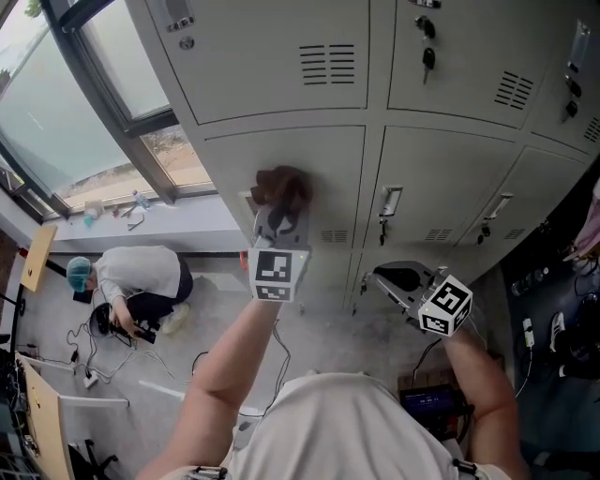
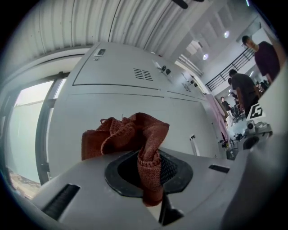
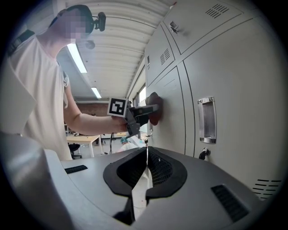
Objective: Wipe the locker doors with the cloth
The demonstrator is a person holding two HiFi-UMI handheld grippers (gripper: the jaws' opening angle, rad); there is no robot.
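No word or number reads clearly from where I stand; the small label plate [image 1: 178, 13] atop the locker door [image 1: 281, 70] is too blurred.

Quick tally. Grippers: two, a left gripper [image 1: 279, 217] and a right gripper [image 1: 394, 279], with one marker cube each. Cloth [image 1: 281, 190]: just one. Locker doors [image 1: 272, 56]: the head view catches six at least partly, three in the upper row and three below. Handles [image 1: 389, 201]: two show clearly. One person [image 1: 131, 281] crouches on the floor, and at least two more people [image 2: 265, 54] stand far off in the left gripper view. One window [image 1: 56, 103].
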